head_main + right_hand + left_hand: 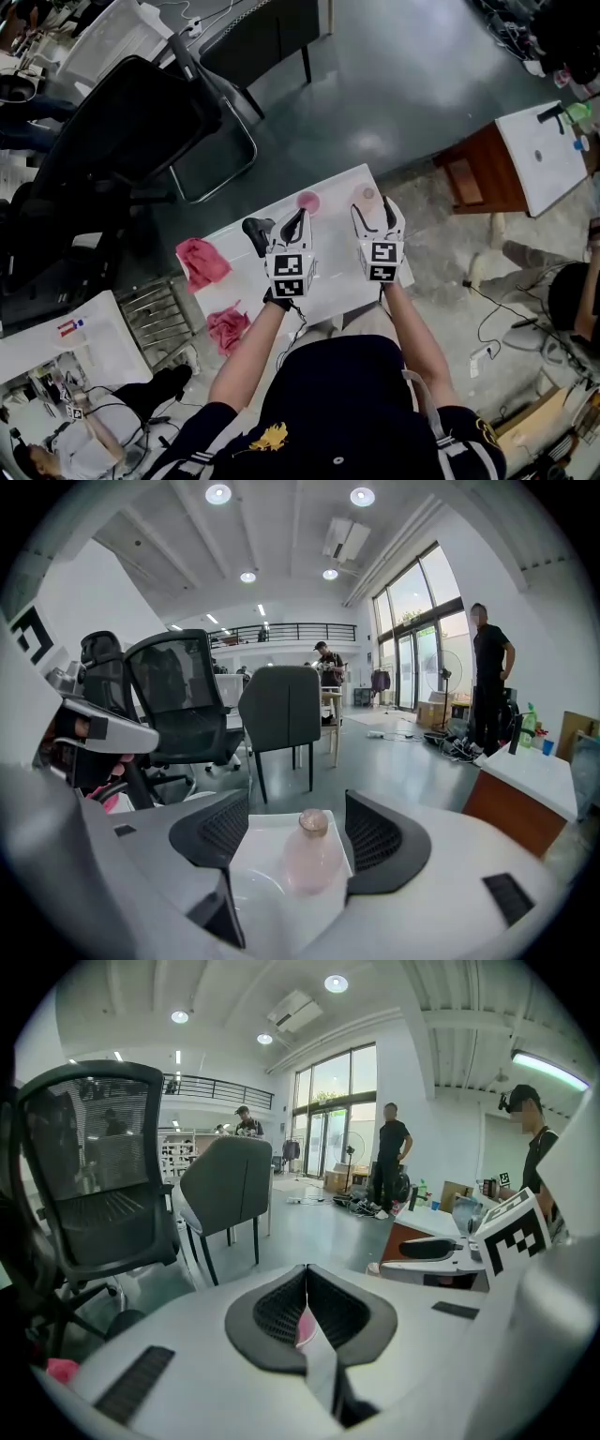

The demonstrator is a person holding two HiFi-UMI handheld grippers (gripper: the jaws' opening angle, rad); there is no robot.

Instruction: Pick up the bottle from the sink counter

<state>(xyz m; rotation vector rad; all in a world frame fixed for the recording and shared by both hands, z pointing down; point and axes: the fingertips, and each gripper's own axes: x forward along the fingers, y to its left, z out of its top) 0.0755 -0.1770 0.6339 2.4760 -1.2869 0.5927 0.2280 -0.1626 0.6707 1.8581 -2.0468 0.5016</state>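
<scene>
A pale pink see-through bottle point(310, 857) with a round cap stands upright on the white sink counter point(328, 272). It sits between the jaws of my right gripper point(298, 819), which stand open and apart from its sides. From the head view the bottle point(367, 195) shows just past the right gripper point(374, 212), near the counter's far edge. My left gripper point(297, 221) hovers beside it with its jaws shut tip to tip. A round pink object point(307, 202) lies just ahead of them, and in the left gripper view point(306, 1274) only a pink sliver shows below the jaws.
A black faucet-like piece point(257, 232) stands left of the left gripper. Two pink cloths point(202, 262) point(228, 328) lie at the counter's left end. A black office chair point(122, 141) is at the far left, and a white-topped wooden cabinet point(525, 159) is to the right.
</scene>
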